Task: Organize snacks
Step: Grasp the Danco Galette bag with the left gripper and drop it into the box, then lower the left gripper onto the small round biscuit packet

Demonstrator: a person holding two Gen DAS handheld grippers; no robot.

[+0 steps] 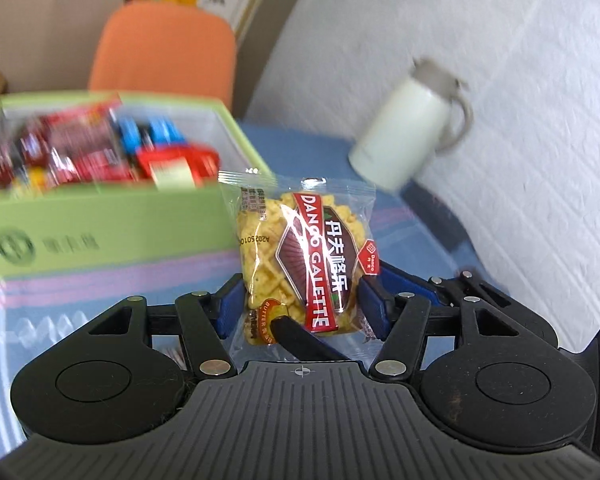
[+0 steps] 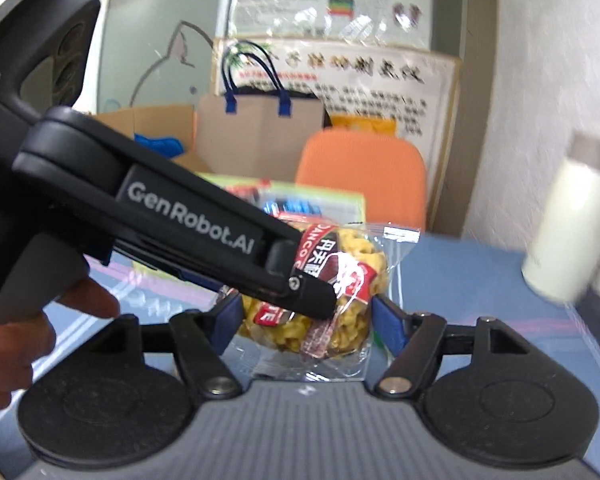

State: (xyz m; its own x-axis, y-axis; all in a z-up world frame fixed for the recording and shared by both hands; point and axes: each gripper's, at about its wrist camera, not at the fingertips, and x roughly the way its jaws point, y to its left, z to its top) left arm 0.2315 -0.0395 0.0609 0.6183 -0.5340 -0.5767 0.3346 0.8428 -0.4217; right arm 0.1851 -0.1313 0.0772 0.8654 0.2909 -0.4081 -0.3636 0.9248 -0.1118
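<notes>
A clear packet of yellow galette waffle biscuit with a red "Danco Galette" label (image 1: 300,256) is gripped between the blue pads of my left gripper (image 1: 300,304). The same packet (image 2: 320,300) is also gripped between the blue pads of my right gripper (image 2: 304,320). Both grippers are shut on it, above the blue table. The left gripper's black body (image 2: 160,216) crosses the right wrist view from the left. The green snack box (image 1: 100,216) holds several red, blue and yellow packets, left of the packet; it is partly hidden in the right wrist view (image 2: 340,204).
A white lidded jug (image 1: 412,128) stands at the table's far right by the white wall, also in the right wrist view (image 2: 568,232). An orange chair (image 1: 164,48) is behind the table. A paper bag (image 2: 260,128) and cardboard boxes stand further back.
</notes>
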